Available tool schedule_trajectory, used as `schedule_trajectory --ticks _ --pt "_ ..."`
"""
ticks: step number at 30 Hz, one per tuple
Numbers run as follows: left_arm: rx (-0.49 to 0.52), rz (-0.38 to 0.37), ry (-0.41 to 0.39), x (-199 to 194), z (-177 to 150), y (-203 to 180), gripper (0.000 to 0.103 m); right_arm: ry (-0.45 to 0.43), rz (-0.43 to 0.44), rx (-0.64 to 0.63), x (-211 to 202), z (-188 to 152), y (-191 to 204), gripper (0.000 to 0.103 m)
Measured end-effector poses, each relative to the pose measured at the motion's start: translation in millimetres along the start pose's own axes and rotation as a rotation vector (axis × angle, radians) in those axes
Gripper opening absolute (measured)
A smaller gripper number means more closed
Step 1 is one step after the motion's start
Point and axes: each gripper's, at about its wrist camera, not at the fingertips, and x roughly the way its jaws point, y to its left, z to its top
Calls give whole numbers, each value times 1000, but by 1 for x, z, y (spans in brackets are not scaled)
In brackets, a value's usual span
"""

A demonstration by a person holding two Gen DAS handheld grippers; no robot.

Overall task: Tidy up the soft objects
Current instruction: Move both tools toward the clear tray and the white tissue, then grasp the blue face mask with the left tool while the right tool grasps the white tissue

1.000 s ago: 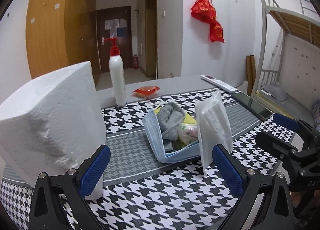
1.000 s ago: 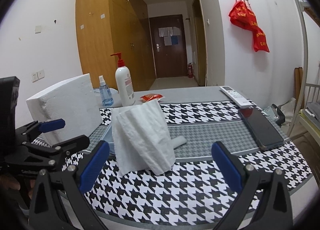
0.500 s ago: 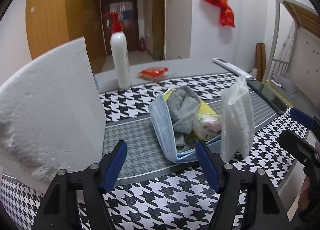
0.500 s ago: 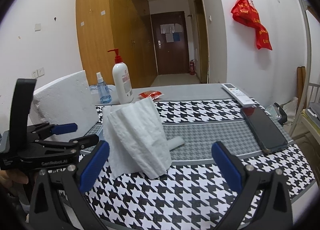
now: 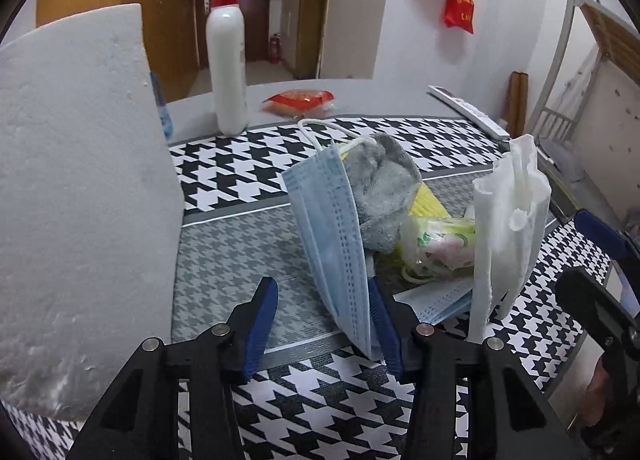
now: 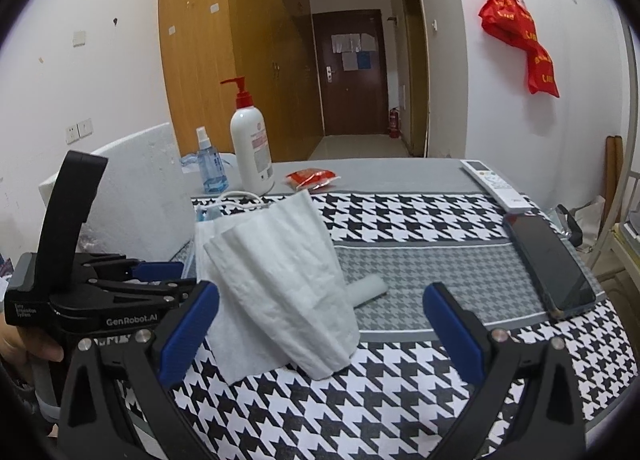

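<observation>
A pile of soft things lies on the houndstooth cloth: a blue face mask (image 5: 334, 236) standing on edge, a grey sock (image 5: 378, 188), a small tissue pack (image 5: 440, 244) and a white paper towel (image 5: 508, 220). My left gripper (image 5: 324, 320) is open, narrowed around the mask's lower edge, its right pad (image 5: 384, 324) touching the mask. My right gripper (image 6: 320, 324) is open wide and empty, just in front of the paper towel (image 6: 276, 276). The left gripper also shows in the right wrist view (image 6: 156, 280).
A big white foam block (image 5: 76, 200) stands at the left. A pump bottle (image 5: 226, 72), a blue spray bottle (image 6: 210, 164) and a red packet (image 5: 298, 98) are at the back. A remote (image 6: 496, 184) and a phone (image 6: 550, 264) lie at the right.
My left gripper has moved forward to the mask and narrowed its jaws around the mask's edge. The right gripper has stayed open and nearly still.
</observation>
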Motion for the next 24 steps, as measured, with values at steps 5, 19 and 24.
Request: schedule_trajectory --ticks 5,19,24 --pt "10 -23 2 4 1 0 30 14 -15 2 3 -1 1 103" --pt "-17 -93 -34 1 -3 12 9 96 12 -16 17 -5 12 103" --pt "-12 -124 -43 -1 -7 10 9 109 45 -6 15 -12 16 102"
